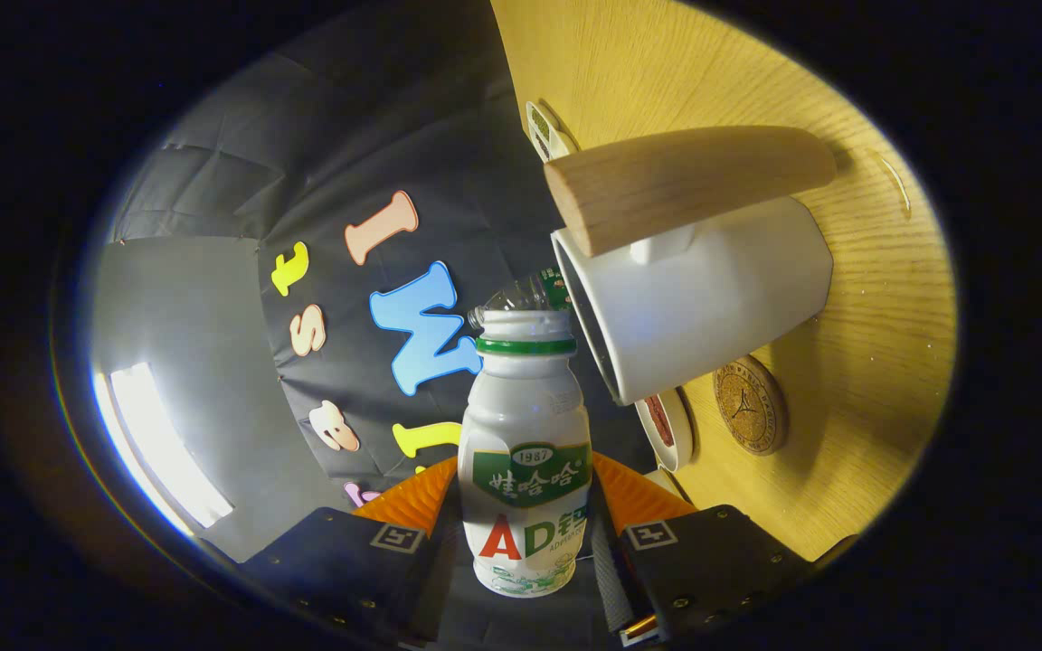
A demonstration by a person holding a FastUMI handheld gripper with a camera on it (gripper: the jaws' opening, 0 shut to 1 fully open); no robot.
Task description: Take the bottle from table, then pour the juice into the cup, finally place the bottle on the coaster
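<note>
Gripper (525, 542) is clamped on the bottle (525, 452), mouth near the cup (702, 303). Thin plastic looks light and squashy, so a mid-body hold seems right.

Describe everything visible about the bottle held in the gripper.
The bottle is a small white plastic drink bottle with a green band under its open mouth, no cap on, and a green label with red and green lettering. It sits between the fingers of the gripper, both pressing on its lower body. The view is rolled sideways, so the bottle is tipped, its mouth close beside the rim of the white mug with the wooden handle. No liquid is visibly flowing.
</note>
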